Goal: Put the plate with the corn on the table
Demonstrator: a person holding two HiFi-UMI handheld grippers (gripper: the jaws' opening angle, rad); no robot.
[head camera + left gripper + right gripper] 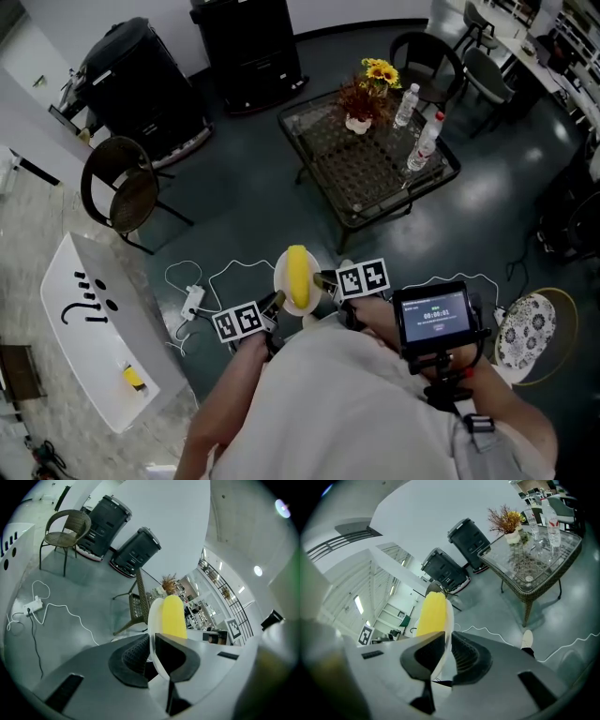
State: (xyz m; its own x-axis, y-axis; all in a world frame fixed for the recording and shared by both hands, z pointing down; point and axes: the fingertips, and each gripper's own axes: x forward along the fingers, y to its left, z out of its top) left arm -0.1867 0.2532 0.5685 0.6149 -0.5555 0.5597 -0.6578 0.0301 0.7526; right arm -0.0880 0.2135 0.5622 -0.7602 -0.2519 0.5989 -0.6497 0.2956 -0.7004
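A white plate (284, 277) with a yellow corn cob (298, 278) on it hangs in the air over the floor, well short of the glass-topped wicker table (323, 112). My left gripper (277, 300) is shut on the plate's near-left rim and my right gripper (323, 279) on its right rim. In the left gripper view the plate (153, 613) stands edge-on between the jaws of the left gripper (152, 651), corn (172, 616) to its right. In the right gripper view the right gripper (446, 648) pinches the plate (448, 616), corn (431, 613) to its left, the table (572, 555) far right.
On the table stand two bottles (425, 142) and a pot of flowers (361, 103). Dark chairs (127, 192) and black bins (141, 84) sit to the left. A white cable with a power strip (192, 302) lies on the floor. A round patterned stool (525, 333) is at right.
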